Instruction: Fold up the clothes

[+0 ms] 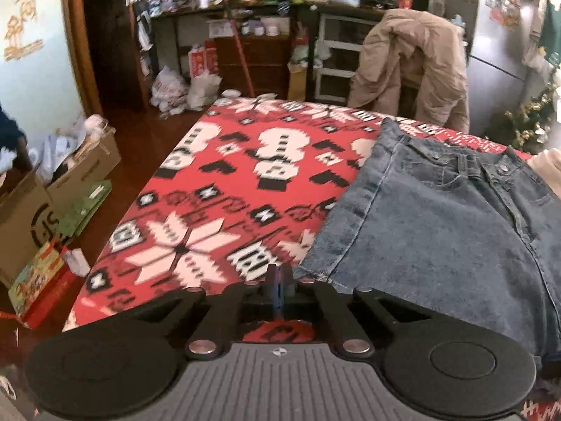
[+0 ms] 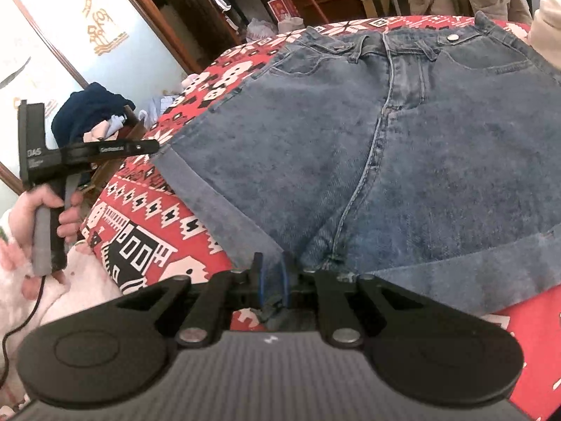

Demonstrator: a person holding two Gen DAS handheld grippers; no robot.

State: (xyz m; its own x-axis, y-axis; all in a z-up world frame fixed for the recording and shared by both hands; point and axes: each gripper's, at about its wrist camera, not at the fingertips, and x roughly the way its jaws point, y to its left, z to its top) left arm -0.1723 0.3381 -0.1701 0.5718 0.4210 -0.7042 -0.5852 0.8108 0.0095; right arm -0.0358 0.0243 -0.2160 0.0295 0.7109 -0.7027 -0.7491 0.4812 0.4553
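Lying flat on red patterned blanket [image 1: 217,189]: one pair denim shorts [image 2: 350,147]. Right gripper [image 2: 272,280] pinches cuff near crotch; left gripper [image 1: 278,280] closed, empty, beside hem. Blanket's left half bare.

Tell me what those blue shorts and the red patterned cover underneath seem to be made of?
The blue shorts look like stonewashed denim: mottled fading, raised double-stitched seams, a metal waistband button. The red, white and black patterned cover looks like soft matte fabric, possibly fleece or a knit; blur leaves the weave unclear.
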